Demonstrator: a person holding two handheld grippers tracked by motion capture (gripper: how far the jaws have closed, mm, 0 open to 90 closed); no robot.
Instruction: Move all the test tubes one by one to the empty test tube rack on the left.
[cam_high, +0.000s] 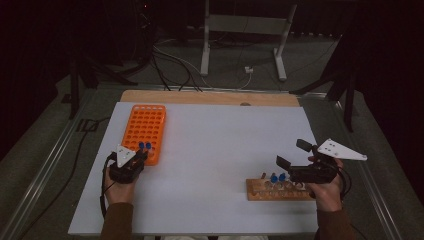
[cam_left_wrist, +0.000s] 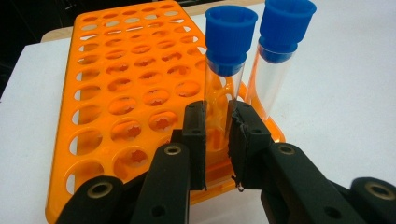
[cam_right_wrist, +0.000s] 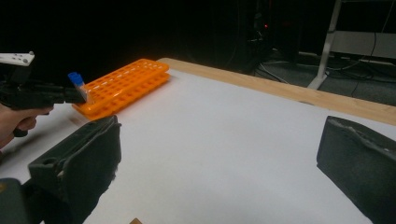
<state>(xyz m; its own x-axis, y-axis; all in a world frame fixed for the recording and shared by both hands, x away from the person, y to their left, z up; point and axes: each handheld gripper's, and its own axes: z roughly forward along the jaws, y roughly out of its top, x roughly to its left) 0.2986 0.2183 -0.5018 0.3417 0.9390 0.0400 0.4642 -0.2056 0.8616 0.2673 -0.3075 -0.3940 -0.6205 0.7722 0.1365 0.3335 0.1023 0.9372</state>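
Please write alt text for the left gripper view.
The left hand-held gripper clamps a clear blue-capped tube standing in an orange rack, at its near corner. A second capped tube stands just behind, on a white table.

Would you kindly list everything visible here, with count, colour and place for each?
Table: one, white top, centre.
Orange rack: one, orange, table's left.
Capped tubes in orange rack: two, clear with blue caps, its near corner.
Wooden rack: one, brown, table's right near edge.
Tubes in wooden rack: two blue caps visible; others unclear.
Left gripper: one, black, closed on a capped tube.
Right gripper: one, black, open above the wooden rack.
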